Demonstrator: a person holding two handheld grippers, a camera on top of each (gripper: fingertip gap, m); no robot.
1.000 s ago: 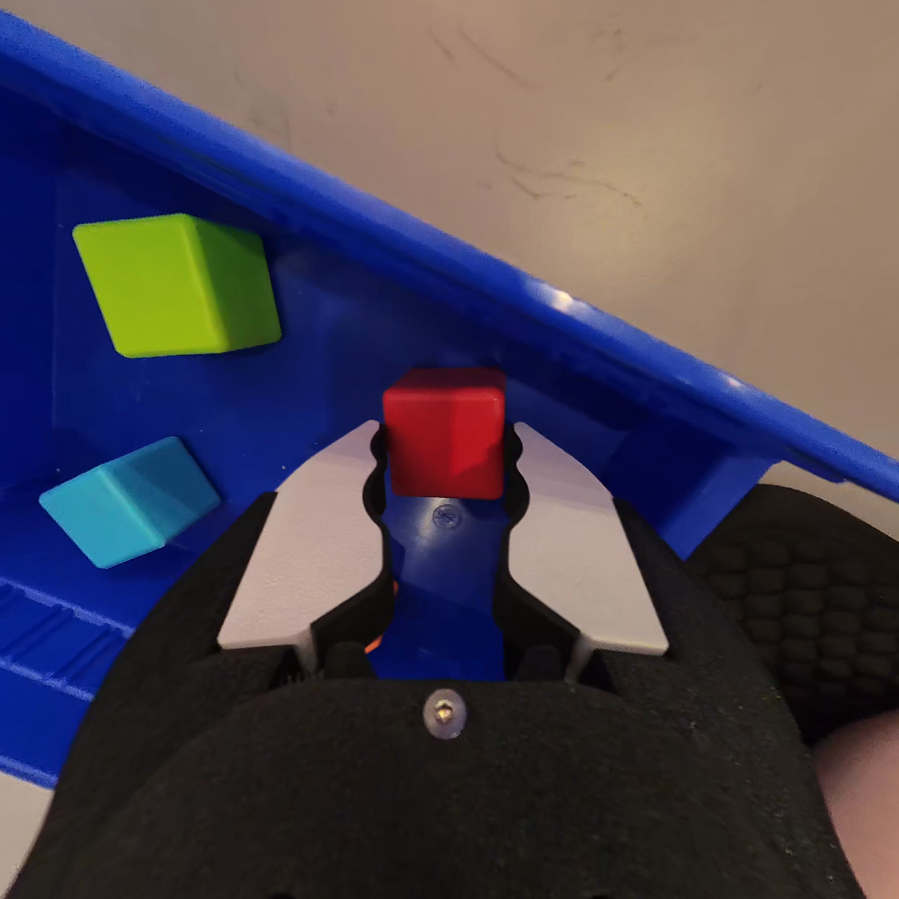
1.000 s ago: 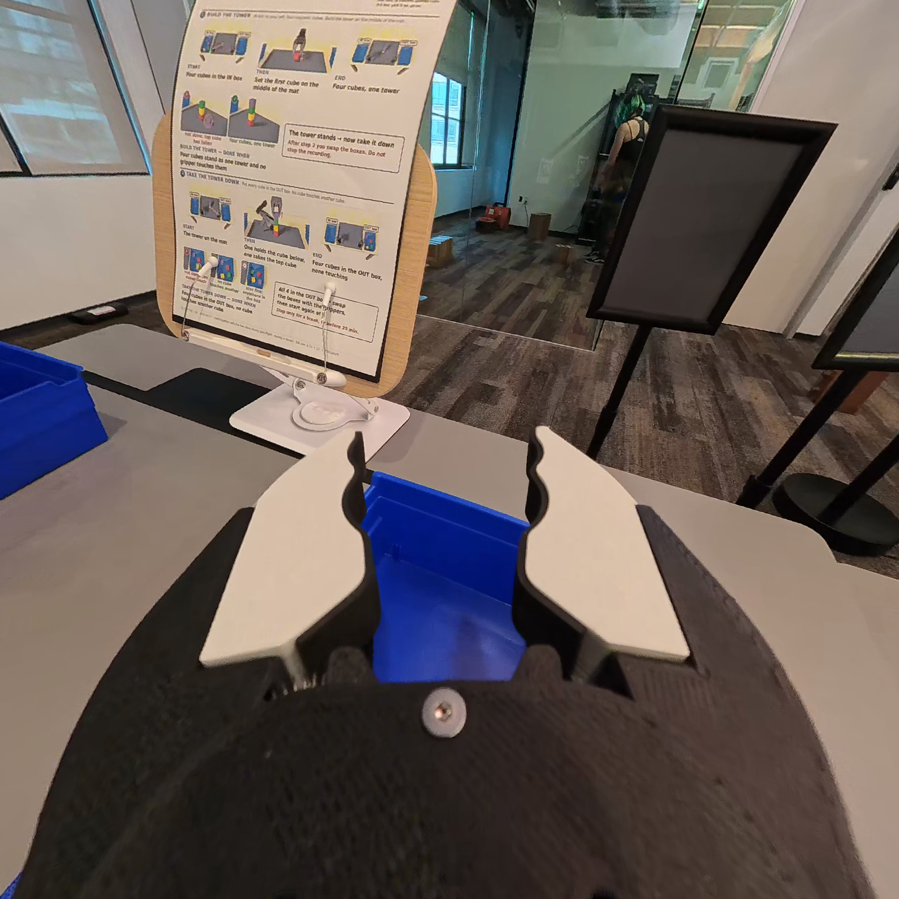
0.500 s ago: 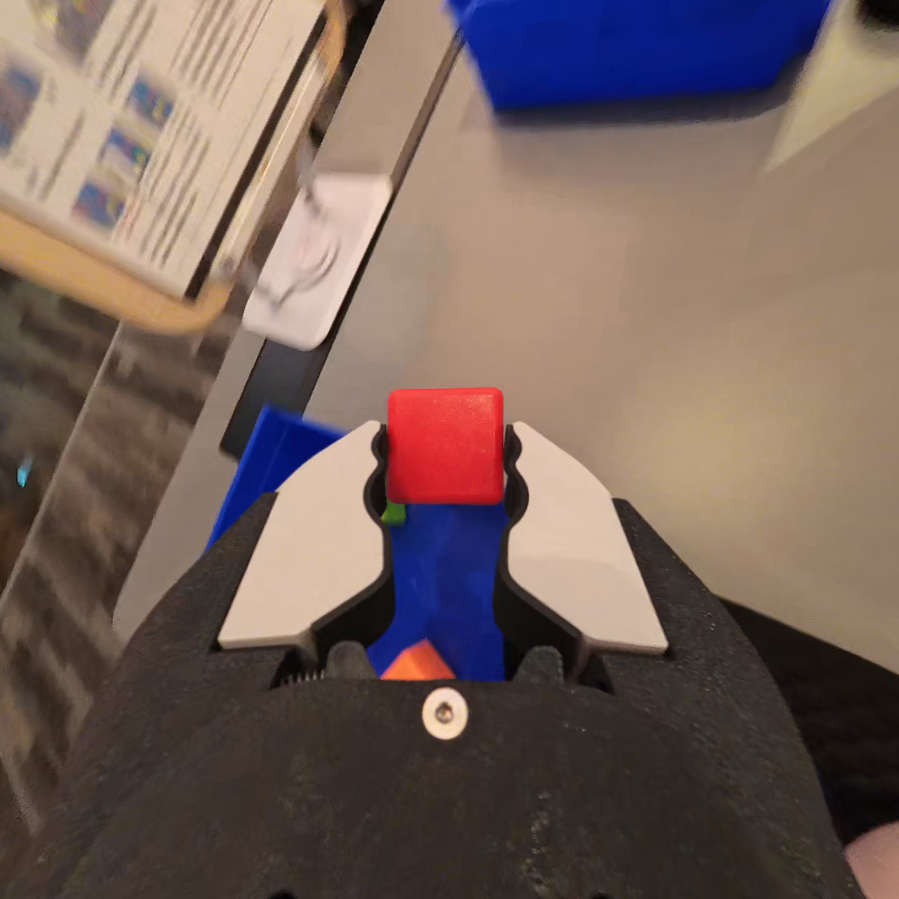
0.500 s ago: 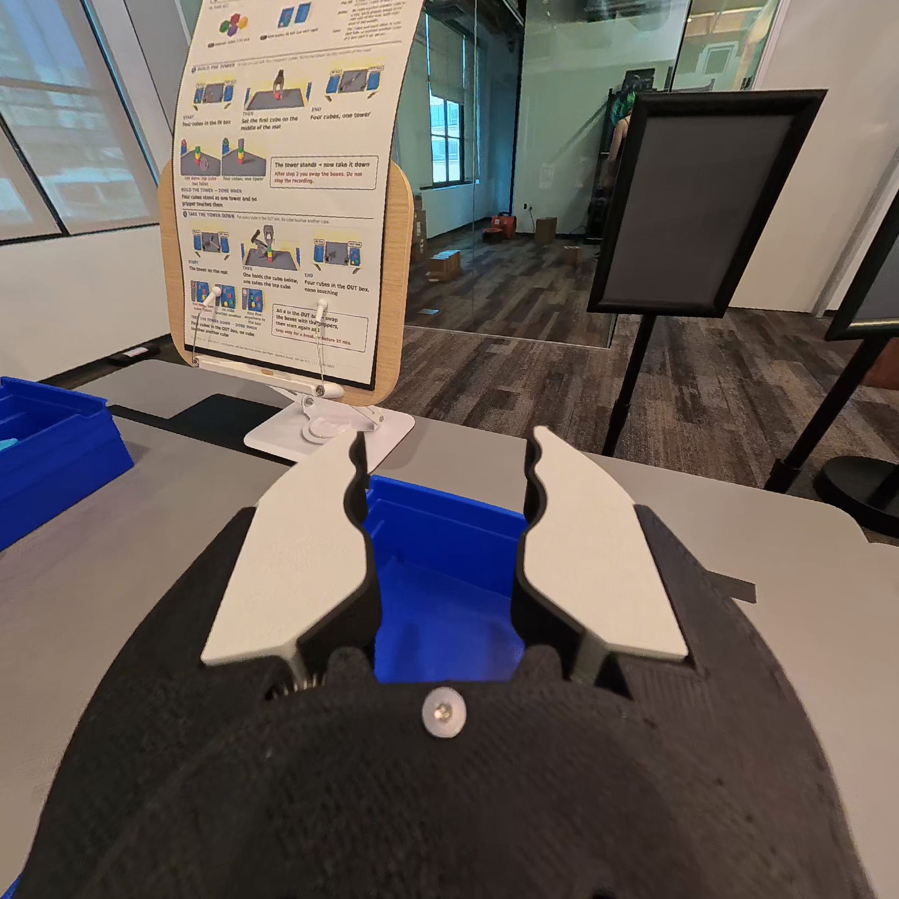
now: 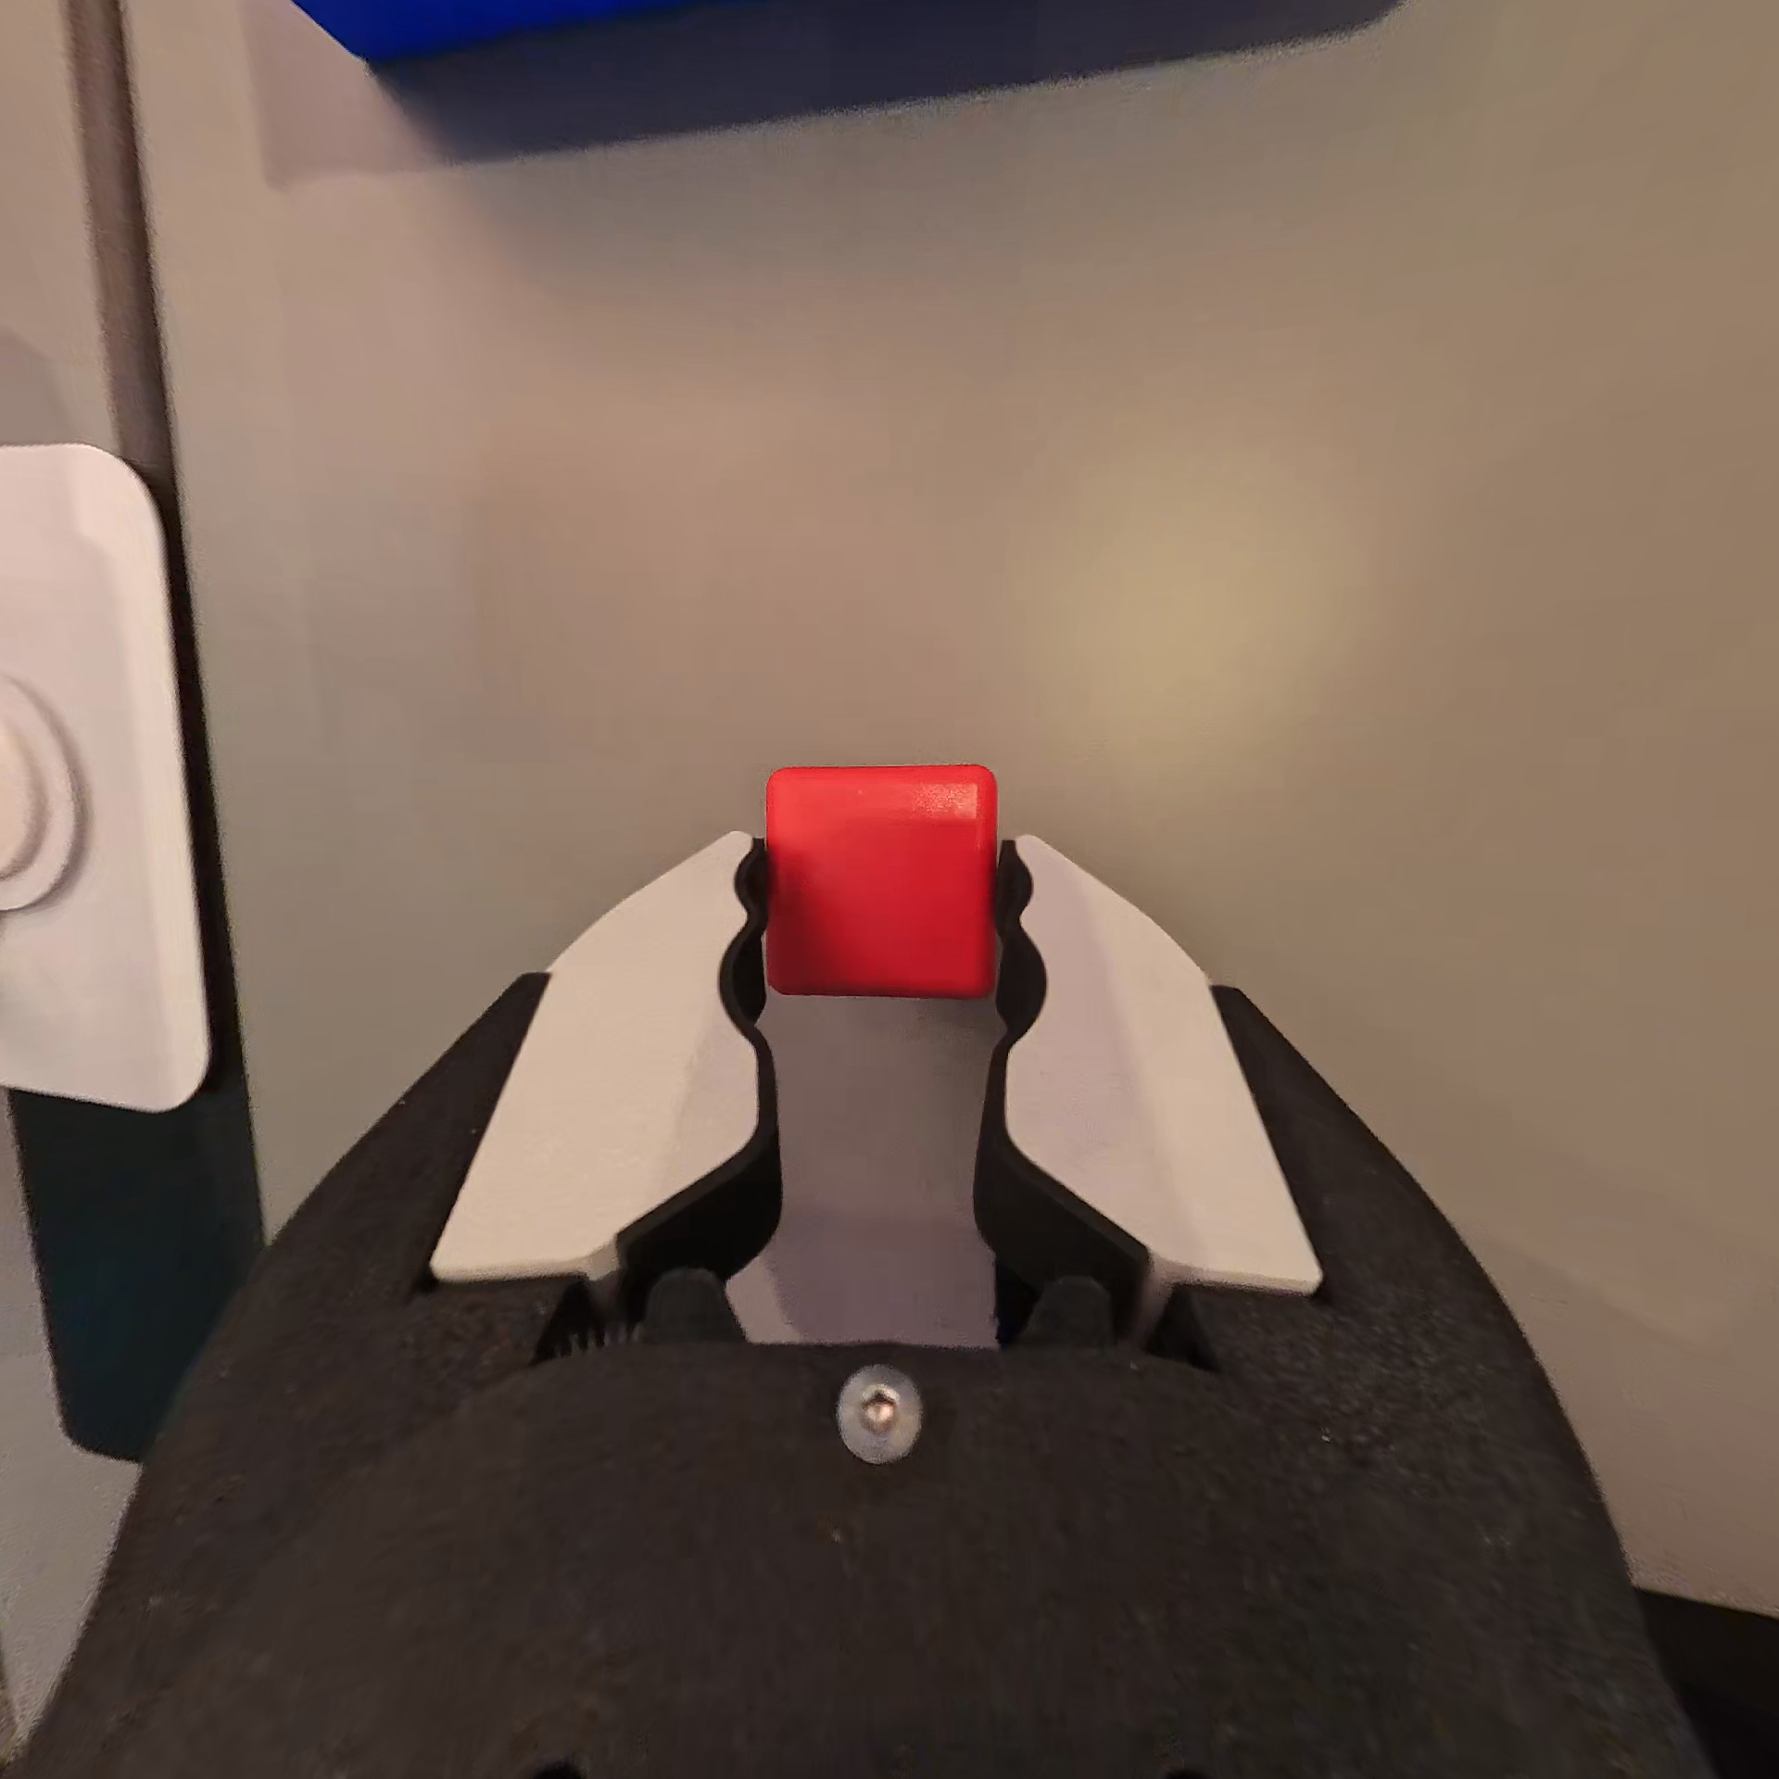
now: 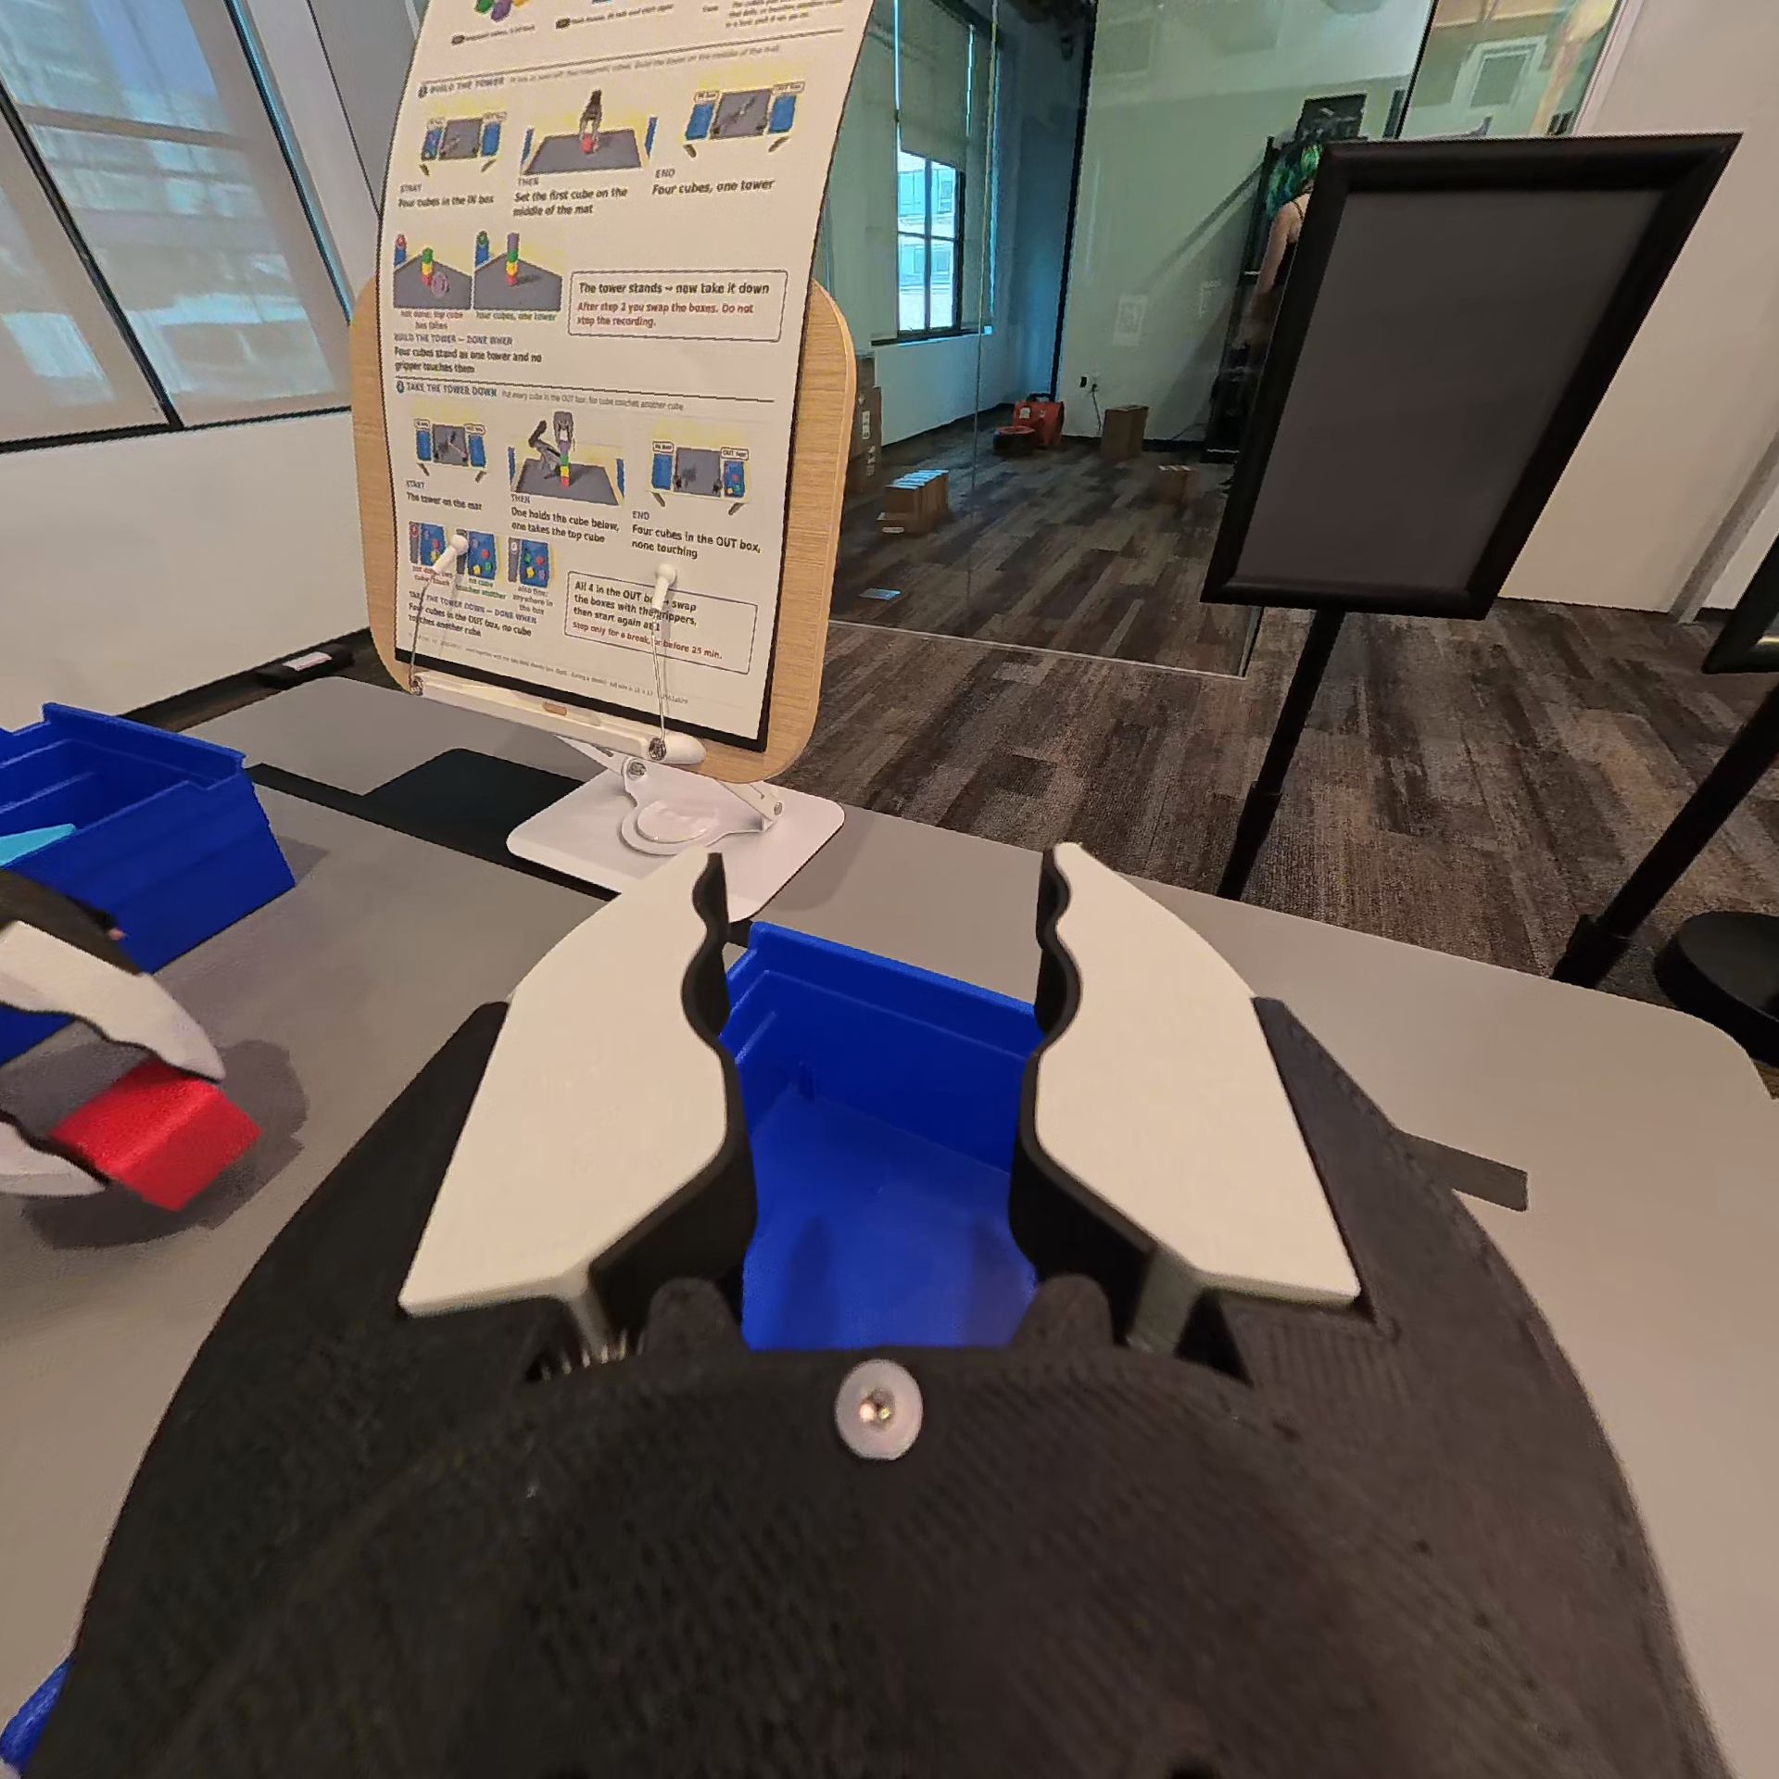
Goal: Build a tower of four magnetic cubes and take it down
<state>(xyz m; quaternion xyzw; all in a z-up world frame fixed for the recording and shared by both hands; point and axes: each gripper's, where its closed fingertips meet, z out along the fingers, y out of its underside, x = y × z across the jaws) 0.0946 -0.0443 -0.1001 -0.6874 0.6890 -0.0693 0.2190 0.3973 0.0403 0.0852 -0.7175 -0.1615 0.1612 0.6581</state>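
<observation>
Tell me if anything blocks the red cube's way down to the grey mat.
Nothing visible does. The left gripper holds the red cube over bare grey mat; the blue bin lies farther ahead.

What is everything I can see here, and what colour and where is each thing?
Red cube: one, red, clamped in the left gripper above the grey table.
Blue bins: two, blue; one at far left, holding something light blue; one ahead of the right gripper.
Instruction sheet: one, white, on a wooden board with a white stand, at the table's back.
Black mat: one, under the stand.
Framed sign: one, black, on the floor to the right.
Table: one, grey.
Left gripper: shut on the cube.
Right gripper: open, empty.
</observation>
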